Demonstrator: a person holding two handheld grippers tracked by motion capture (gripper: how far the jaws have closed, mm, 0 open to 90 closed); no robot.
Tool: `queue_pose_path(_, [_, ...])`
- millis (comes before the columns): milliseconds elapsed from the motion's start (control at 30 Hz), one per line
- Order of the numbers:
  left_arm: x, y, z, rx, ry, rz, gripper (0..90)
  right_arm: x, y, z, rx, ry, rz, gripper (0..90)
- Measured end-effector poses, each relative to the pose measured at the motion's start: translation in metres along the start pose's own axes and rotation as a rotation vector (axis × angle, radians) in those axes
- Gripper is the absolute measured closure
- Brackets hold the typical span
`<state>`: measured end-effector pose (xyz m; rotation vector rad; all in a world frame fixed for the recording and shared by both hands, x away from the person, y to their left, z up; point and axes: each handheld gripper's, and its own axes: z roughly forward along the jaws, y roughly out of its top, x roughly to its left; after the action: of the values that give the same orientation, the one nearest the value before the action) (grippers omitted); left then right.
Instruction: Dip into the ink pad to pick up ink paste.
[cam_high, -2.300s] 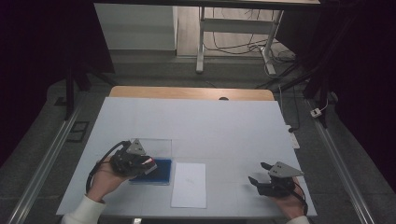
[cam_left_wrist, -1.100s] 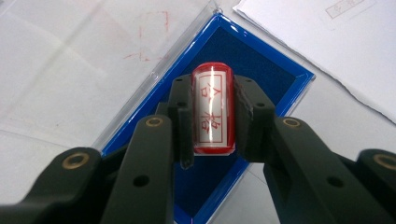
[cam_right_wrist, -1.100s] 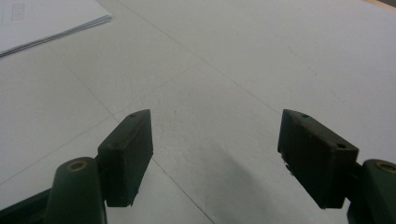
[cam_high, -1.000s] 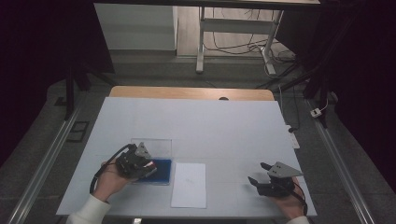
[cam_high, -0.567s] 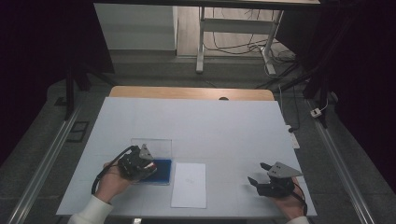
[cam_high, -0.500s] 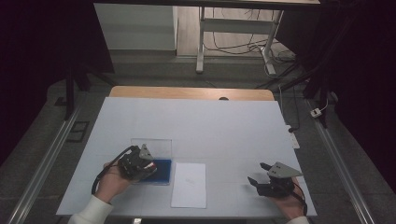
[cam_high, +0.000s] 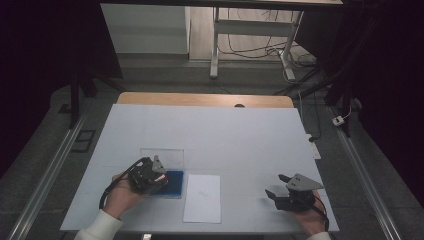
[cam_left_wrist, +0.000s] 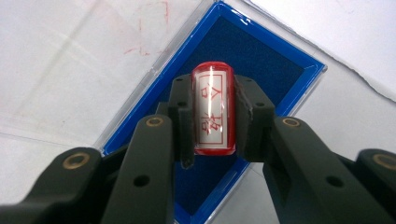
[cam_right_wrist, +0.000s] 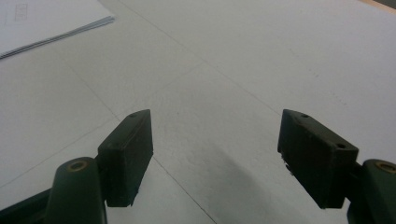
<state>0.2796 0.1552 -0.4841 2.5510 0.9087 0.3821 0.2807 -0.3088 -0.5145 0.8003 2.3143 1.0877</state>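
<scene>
Gripping a red stamp (cam_left_wrist: 213, 109) between both pads, our left gripper (cam_left_wrist: 213, 116) holds it upright over the dark blue ink pad (cam_left_wrist: 261, 60), whose bright blue rim sits inside a clear plastic case (cam_left_wrist: 140, 84); whether the stamp's lower end touches the felt we cannot tell. In the high view that left gripper (cam_high: 148, 176) sits over the pad (cam_high: 175, 182) near the front left of the table, with the case's clear lid (cam_high: 162, 155) lying open just behind it. Just beside the pad, to its right, lies a white sheet of paper (cam_high: 202, 197), its near edge close to the table's front edge. Our right gripper (cam_high: 280, 195) rests well apart from it, near the front right corner, jaws spread wide with nothing between them; in the right gripper view (cam_right_wrist: 215, 154) bare white surface shows between the pads, and a corner of the paper stack (cam_right_wrist: 46, 23) lies far off at upper left. We have plenty of open room: the whole middle and back of the white table cover (cam_high: 225, 130) is bare, up to a strip of wooden tabletop (cam_high: 200, 99) along the far edge. Beyond the table, grey floor (cam_high: 150, 75) runs to a white panel (cam_high: 145, 27) and a metal stand (cam_high: 215, 45) with cables, while dark surroundings close in on both sides and metal rails (cam_high: 45, 175) flank the table.
</scene>
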Motion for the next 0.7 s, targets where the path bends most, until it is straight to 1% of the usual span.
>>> queue_pose_path(133, [0.0031, -0.0019, 0.0003, -0.012, -0.018, -0.01, 71.2, 0.0003, 0.0002, 0.0002, -0.001, -0.001, 0.0, 26.1])
queue_pose_path(167, [0.0031, -0.0021, 0.0003, -0.013, -0.018, -0.01, 71.2, 0.0003, 0.0002, 0.0001, 0.0, -0.001, -0.001, 26.1])
queue_pose_path(300, [-0.0019, -0.0003, 0.0003, -0.005, 0.012, 0.005, 71.2, 0.0004, 0.0003, 0.0001, 0.001, -0.001, -0.002, 26.1])
queue_pose_path(500, [-0.0006, -0.0009, 0.0004, -0.008, 0.002, -0.002, 71.1, 0.0007, 0.0004, 0.0008, 0.002, 0.0, 0.002, 26.1])
queue_pose_path(700, [-0.0005, -0.0012, 0.0004, -0.01, 0.003, -0.001, 71.1, 0.0005, 0.0003, 0.0006, 0.002, 0.0, -0.001, 26.1])
